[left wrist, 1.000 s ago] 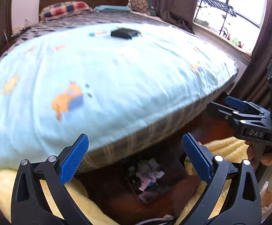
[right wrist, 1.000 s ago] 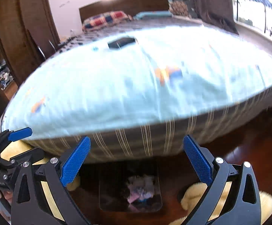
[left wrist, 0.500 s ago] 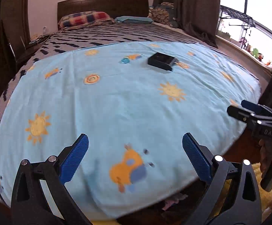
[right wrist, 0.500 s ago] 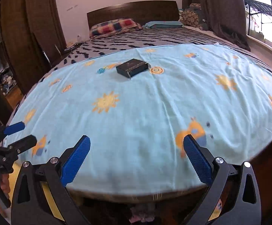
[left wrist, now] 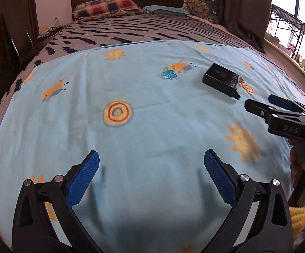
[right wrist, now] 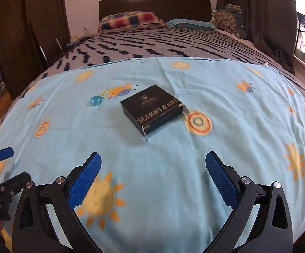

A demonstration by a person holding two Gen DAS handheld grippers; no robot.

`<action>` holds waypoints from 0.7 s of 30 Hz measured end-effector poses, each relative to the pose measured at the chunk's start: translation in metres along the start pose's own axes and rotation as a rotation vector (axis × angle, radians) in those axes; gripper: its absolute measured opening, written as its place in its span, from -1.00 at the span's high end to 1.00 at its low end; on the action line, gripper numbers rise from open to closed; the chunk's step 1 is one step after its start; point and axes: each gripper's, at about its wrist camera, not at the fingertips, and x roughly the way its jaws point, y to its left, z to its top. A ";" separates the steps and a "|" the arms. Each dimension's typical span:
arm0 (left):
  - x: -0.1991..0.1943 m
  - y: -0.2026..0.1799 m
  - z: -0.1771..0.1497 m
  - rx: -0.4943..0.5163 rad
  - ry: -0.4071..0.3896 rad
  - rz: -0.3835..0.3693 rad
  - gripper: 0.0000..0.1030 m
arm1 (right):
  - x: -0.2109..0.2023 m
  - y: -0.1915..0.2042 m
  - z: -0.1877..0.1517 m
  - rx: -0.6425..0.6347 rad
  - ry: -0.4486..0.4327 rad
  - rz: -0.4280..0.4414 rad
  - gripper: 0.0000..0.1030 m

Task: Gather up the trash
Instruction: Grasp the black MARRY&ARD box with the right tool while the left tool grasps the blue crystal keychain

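A flat black box with gold lettering (right wrist: 151, 108) lies on the light blue sheet (right wrist: 173, 158); it also shows in the left wrist view (left wrist: 221, 80). A small crumpled blue wrapper (right wrist: 95, 101) lies to its left, and shows in the left wrist view (left wrist: 169, 74). My right gripper (right wrist: 152, 175) is open and empty, above the sheet in front of the box. My left gripper (left wrist: 151, 175) is open and empty, further left, over bare sheet. The right gripper shows at the right edge of the left wrist view (left wrist: 278, 113).
The bed has a striped grey cover (right wrist: 152, 44), pillows (right wrist: 129, 20) and a dark headboard (right wrist: 154, 3). Dark curtains (right wrist: 255, 14) and a window are at the right. A wardrobe (right wrist: 26, 27) stands at the left.
Both grippers rose from floor level at the bed's foot, where a bin of trash showed, to above the sheet and moved toward the black box. Both stayed open.
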 end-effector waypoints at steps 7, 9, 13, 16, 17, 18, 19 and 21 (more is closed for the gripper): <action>0.016 0.011 0.025 -0.038 0.010 -0.013 -0.83 | 0.042 0.014 0.034 -0.060 0.060 -0.014 -0.93; 0.020 0.013 0.031 -0.044 0.011 -0.011 -0.83 | 0.051 0.015 0.042 -0.069 0.071 -0.022 -0.93; 0.027 0.016 0.042 -0.050 0.011 -0.004 -0.83 | 0.072 0.019 0.054 -0.093 0.103 -0.034 -0.93; 0.033 0.015 0.048 -0.048 0.015 0.003 -0.83 | 0.081 0.019 0.060 -0.100 0.118 -0.025 -0.95; 0.035 0.015 0.050 -0.048 0.017 0.003 -0.83 | 0.082 0.019 0.061 -0.099 0.117 -0.016 -0.93; 0.037 0.015 0.051 -0.048 0.017 0.004 -0.83 | 0.082 0.018 0.061 -0.098 0.116 -0.006 -0.91; 0.040 0.014 0.053 -0.047 0.018 0.005 -0.83 | 0.081 0.017 0.062 -0.103 0.114 0.000 -0.89; 0.045 0.011 0.056 -0.041 0.020 0.007 -0.83 | 0.081 0.016 0.061 -0.122 0.113 0.001 -0.87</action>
